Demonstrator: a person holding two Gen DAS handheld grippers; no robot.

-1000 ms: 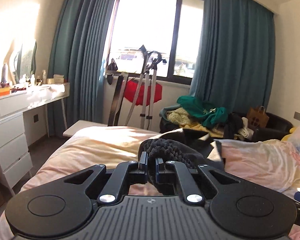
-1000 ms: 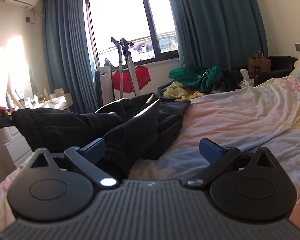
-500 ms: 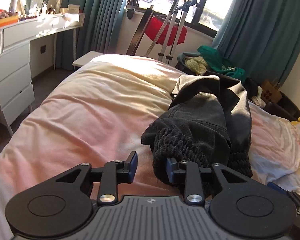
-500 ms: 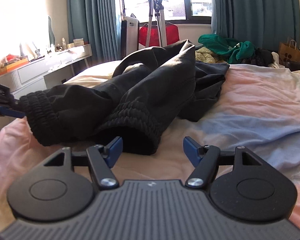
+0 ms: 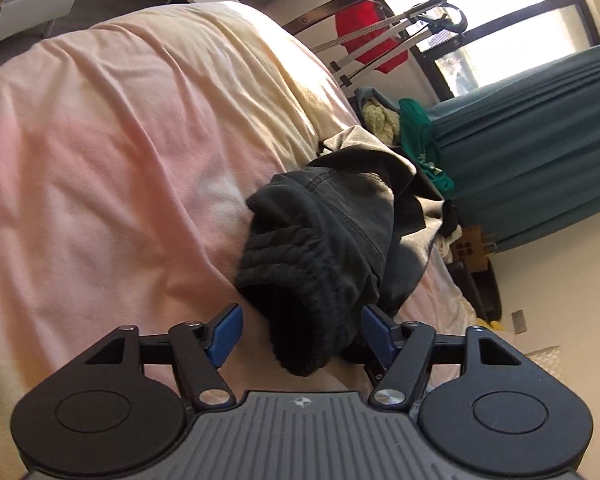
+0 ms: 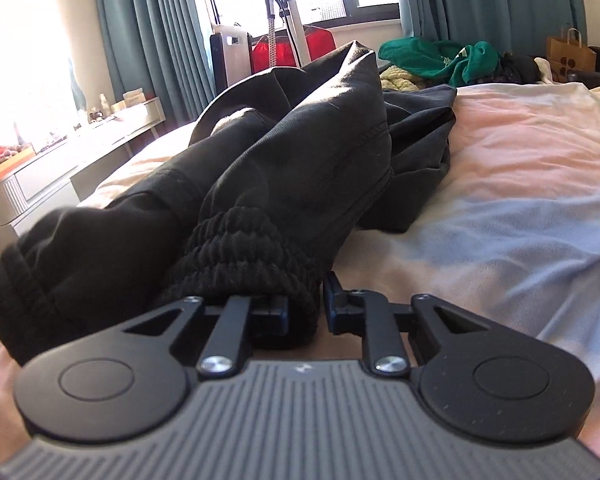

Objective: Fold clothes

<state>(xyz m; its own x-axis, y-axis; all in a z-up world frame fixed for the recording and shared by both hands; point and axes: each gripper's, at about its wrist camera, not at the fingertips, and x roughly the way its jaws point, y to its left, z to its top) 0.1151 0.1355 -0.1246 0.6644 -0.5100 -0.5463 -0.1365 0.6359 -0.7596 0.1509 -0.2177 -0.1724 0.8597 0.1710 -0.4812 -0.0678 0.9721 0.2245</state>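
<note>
Black sweatpants (image 5: 332, 216) lie bunched on the pink and yellow bedsheet (image 5: 112, 140). In the left wrist view one ribbed cuff (image 5: 300, 296) lies between the blue pads of my left gripper (image 5: 302, 334), which is wide open and not gripping it. In the right wrist view the pants (image 6: 300, 152) stretch away over the bed, and my right gripper (image 6: 306, 310) is shut on the other ribbed cuff (image 6: 244, 252) at its near edge.
A heap of green and yellow clothes (image 6: 432, 60) lies past the bed's far edge under teal curtains (image 6: 500, 0). A white dresser and desk (image 6: 60, 160) stand at the left. A red item and folded stand (image 6: 288, 40) are by the window. A paper bag (image 6: 570, 56) is far right.
My left gripper opened fully, let go of its cuff and tilted down over the bed. My right gripper moved up to the other cuff and shut on it.
</note>
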